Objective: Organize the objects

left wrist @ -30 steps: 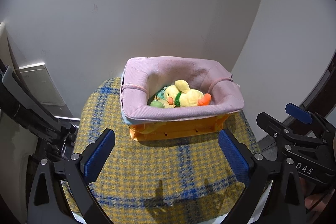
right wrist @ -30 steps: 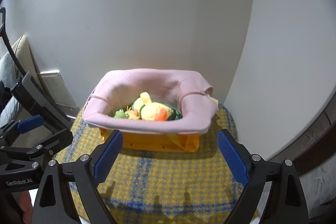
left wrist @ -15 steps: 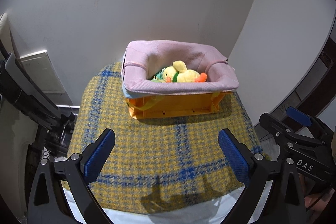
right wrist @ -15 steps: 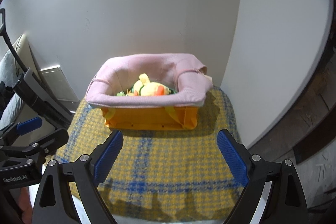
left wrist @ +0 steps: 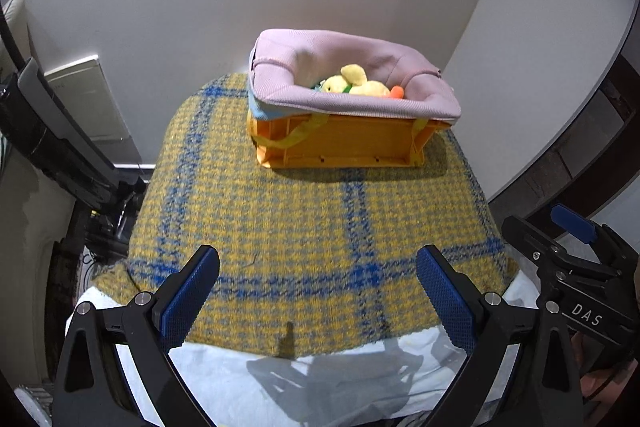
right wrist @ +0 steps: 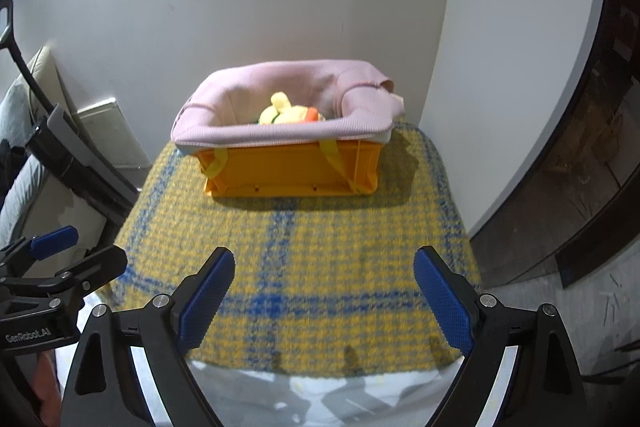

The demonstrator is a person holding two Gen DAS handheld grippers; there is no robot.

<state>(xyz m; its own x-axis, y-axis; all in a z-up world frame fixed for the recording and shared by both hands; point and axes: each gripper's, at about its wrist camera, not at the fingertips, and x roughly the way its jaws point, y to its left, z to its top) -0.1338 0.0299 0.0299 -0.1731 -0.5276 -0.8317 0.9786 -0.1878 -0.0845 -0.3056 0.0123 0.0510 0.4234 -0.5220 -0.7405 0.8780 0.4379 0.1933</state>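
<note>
An orange plastic basket (left wrist: 340, 143) with a pink fabric liner (left wrist: 352, 103) stands at the far end of a yellow and blue plaid blanket (left wrist: 304, 227). It also shows in the right wrist view (right wrist: 288, 167). A yellow plush toy (left wrist: 358, 85) lies inside it, with other small toys partly hidden. My left gripper (left wrist: 318, 291) is open and empty, well short of the basket. My right gripper (right wrist: 324, 291) is open and empty too, at about the same distance.
White walls meet in a corner behind the basket. A white sheet (left wrist: 248, 379) shows under the blanket's near edge. A white panel (left wrist: 88, 99) and dark equipment (left wrist: 52, 147) stand at the left. Dark wooden floor (right wrist: 560, 219) lies to the right.
Both grippers have pulled back from the basket, which now looks smaller and farther. More of the blanket and the white sheet has come into view. Both grippers stayed open.
</note>
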